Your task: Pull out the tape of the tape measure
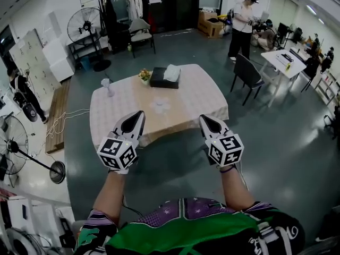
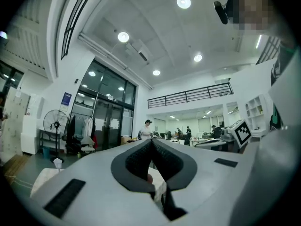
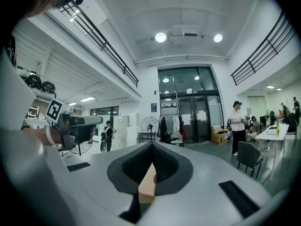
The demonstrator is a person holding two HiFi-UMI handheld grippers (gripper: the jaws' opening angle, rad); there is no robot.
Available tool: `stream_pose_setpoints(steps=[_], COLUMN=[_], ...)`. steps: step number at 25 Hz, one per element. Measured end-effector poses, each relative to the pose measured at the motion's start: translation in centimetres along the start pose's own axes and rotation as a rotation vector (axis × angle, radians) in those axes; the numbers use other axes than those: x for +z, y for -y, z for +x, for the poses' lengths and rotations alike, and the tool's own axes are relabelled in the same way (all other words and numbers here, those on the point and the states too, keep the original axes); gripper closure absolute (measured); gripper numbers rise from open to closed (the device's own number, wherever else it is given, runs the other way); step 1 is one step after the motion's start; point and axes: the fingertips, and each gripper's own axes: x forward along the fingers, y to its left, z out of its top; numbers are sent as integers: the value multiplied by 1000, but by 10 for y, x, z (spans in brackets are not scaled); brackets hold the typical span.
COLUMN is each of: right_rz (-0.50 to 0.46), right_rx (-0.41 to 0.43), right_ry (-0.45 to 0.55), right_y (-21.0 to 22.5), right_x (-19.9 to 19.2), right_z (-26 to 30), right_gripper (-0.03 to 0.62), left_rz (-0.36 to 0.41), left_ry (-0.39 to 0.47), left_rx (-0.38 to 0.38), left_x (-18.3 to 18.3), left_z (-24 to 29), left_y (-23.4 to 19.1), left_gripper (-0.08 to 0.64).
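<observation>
white-shelled, your left gripper (image 1: 139, 113) and right gripper (image 1: 203, 118) sit pressed together, empty — the table (image 1: 207, 97) lies just ahead.

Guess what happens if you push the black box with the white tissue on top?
The black box looks low and flat-bottomed, so it would probably slide on the tablecloth rather than tip. The white tissue looks crumpled and soft, so likely floppy and very light.
</observation>
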Motion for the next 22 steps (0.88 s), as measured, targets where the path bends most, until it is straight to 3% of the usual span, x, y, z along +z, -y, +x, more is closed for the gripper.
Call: stream_pose_setpoints(steps=[4, 8, 11, 22], right_rz=[16, 20, 12, 5], right_rx=[-5, 3, 16, -26], right_ry=[-2, 6, 12, 25], right_y=[-7, -21, -35, -39], right_x=[-7, -6, -6, -7], right_z=[13, 31, 45, 76], right_gripper=[588, 586, 586, 586], left_rz=[-81, 38, 69, -68], left_ry=[-3, -35, -36, 22], left_rx=[-51, -101, -131, -40], left_x=[-11, -8, -12, -41], left_z=[10, 15, 17, 13], left_y=[-9, -11, -16, -68], left_gripper=[538, 538, 538, 538])
